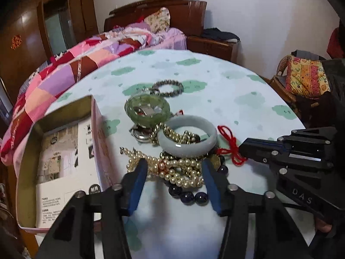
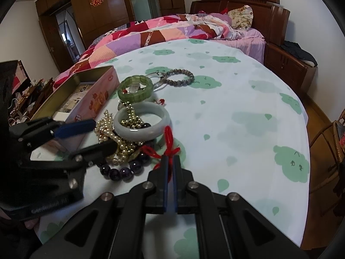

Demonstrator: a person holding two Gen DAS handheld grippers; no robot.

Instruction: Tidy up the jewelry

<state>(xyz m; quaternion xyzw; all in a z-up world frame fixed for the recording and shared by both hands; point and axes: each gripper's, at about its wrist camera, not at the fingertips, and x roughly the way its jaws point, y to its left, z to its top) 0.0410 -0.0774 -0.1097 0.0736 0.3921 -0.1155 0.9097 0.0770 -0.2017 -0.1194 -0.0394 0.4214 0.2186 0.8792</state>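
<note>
Seen from the left wrist, the left gripper (image 1: 175,168) gapes wide, holding nothing, its blue pads straddling the pearl necklace (image 1: 172,168) at 12 o'clock; the pale jade bangle (image 1: 187,139) lies just beyond, the open tin box (image 1: 64,151) at 10 o'clock. From the right wrist, the right gripper (image 2: 170,164) is pinched on the red cord (image 2: 169,144), the bangle (image 2: 142,122) at 11 o'clock.

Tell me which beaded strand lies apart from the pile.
The grey-brown bead bracelet, lying flat on the tablecloth behind the green bangle. The pearl strand and dark purple beads are tangled together.
</note>
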